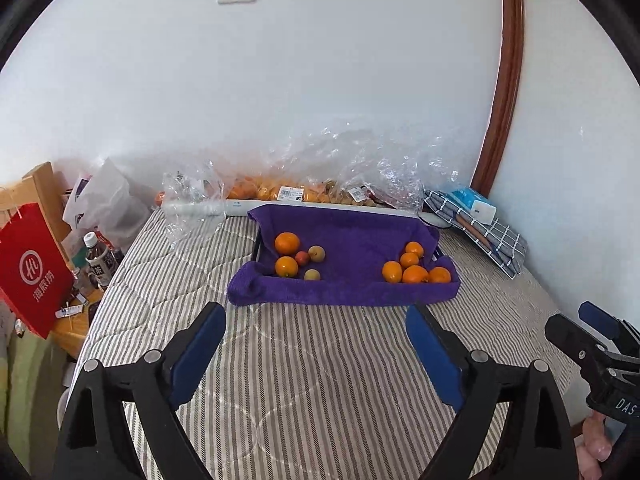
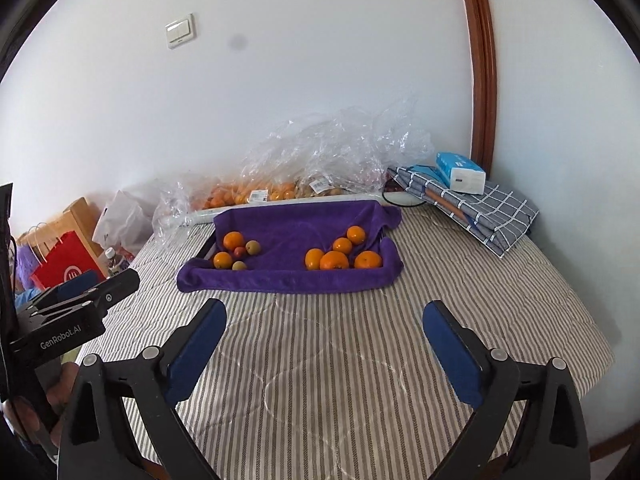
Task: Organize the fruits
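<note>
We carry two black grippers: the left gripper (image 1: 316, 326) and right gripper (image 2: 325, 322) have blue padded fingers (image 1: 200, 350), silver pivot screws and triangular cut-outs; white "GenRobot.AI" lettering marks the left housing; bare skin shows beneath

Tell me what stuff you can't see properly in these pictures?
- Tray under the purple towel: the towel covers it in both views; only a dark edge peeks out.
- Fruit in the plastic bags: crinkled plastic blurs it, labels too small to read.
- Right gripper in the left view: cut off by the picture edge.
- Small round fruits: too small to name.
</note>
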A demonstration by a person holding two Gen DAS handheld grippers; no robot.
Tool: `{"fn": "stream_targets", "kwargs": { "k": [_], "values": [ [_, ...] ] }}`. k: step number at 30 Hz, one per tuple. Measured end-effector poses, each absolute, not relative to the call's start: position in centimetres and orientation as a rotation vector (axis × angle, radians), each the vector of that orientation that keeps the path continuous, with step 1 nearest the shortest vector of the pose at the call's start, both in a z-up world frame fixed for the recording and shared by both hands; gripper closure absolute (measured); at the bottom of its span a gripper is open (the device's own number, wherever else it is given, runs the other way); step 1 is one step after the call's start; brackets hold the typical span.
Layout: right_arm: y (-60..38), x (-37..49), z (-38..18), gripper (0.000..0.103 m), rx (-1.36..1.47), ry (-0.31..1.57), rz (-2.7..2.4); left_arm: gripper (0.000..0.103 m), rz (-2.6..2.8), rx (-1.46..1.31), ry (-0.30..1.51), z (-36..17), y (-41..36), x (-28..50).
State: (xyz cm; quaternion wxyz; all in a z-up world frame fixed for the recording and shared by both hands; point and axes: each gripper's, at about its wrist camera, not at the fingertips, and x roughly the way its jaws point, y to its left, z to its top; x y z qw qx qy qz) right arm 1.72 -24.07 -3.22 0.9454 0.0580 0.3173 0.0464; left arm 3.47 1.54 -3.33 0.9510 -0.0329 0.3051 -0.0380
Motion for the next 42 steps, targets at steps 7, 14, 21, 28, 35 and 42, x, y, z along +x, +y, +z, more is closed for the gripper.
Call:
{"fn": "stream_targets", "kwargs": {
  "k": [7, 14, 21, 28, 35, 42],
  "values": [
    [-23.8, -0.3, -2.8, 0.001, 0.104, 0.653, 0.079, 0.011, -0.079, -0.065, 0.602, -2.5, 1.3, 1.4],
    [-23.8, -1.2, -2.4, 0.001, 0.108, 0.645, 0.072, 0.01, -0.077, -0.049, 0.594, -2.3, 1.2, 0.9],
    [-24.2, -1.6, -2.4, 0.001, 0.116, 0.647, 0.063, 0.01, -0.07, -0.05, 0.601, -2.4, 1.4, 0.8],
    [-24.5, -1.7, -2.4, 0.001, 0.121, 0.641, 0.055, 0.01, -0.068, -0.051, 0.598, -2.4, 1.6, 0.7],
    [-24.5, -1.7, -2.3, 0.001, 0.121, 0.638, 0.051, 0.01, -0.07, -0.047, 0.596, -2.3, 1.6, 0.6],
    [-24.7, -1.7, -2.1, 0.001, 0.119, 0.63, 0.041, 0.01, -0.076, -0.045, 0.59, -2.2, 1.5, 0.4]
  ]
}}
